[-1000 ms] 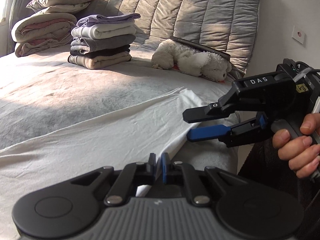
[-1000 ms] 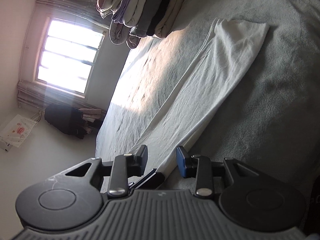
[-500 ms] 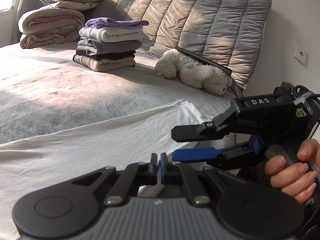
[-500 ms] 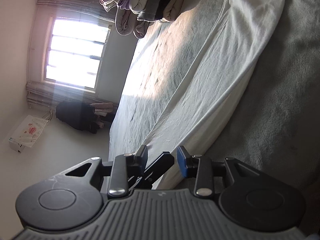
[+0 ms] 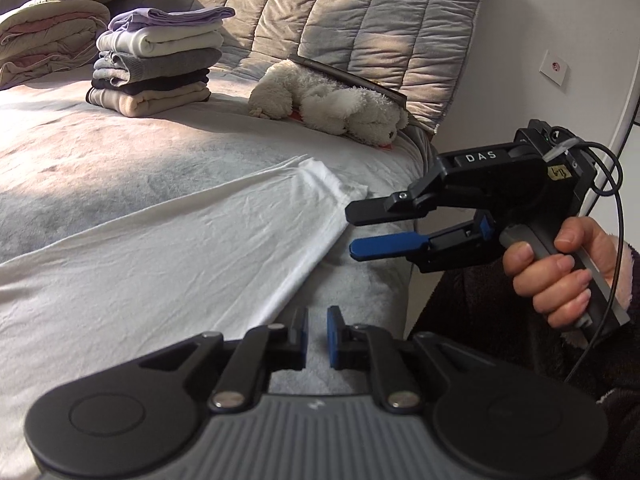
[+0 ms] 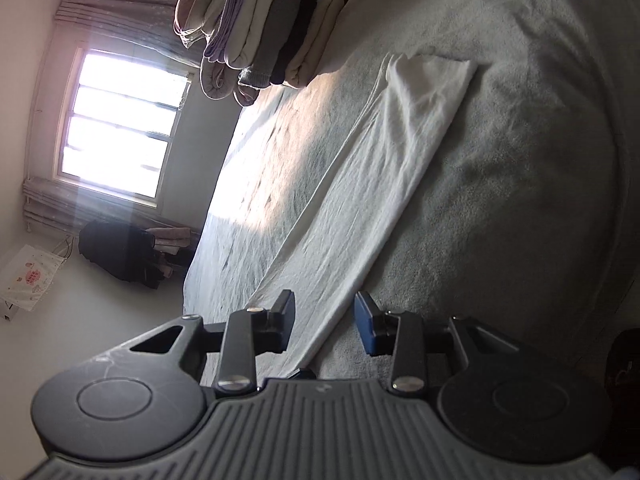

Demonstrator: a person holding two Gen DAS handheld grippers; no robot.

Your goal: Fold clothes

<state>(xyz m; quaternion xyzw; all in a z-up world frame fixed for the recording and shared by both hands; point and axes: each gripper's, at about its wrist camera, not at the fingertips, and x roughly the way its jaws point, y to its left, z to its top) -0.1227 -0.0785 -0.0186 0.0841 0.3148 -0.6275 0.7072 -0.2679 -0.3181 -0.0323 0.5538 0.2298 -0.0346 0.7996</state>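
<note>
White garment (image 5: 168, 264) lies folded into a long strip across our grey bed (image 5: 100, 168).
Nearest, our left gripper (image 5: 317, 338) has just been opening, nothing between its pads; our right gripper (image 5: 354, 232) hangs parted and empty beside the garment's edge. Farther back we see the stack of folded clothes (image 5: 154, 76).

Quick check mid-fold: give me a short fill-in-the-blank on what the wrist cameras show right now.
1. The long garment spread across the bed is ____ in colour.
2. The top item of the folded stack is ____.
3. Both the left gripper and right gripper hold ____.

Missing words: white; purple; nothing
</note>
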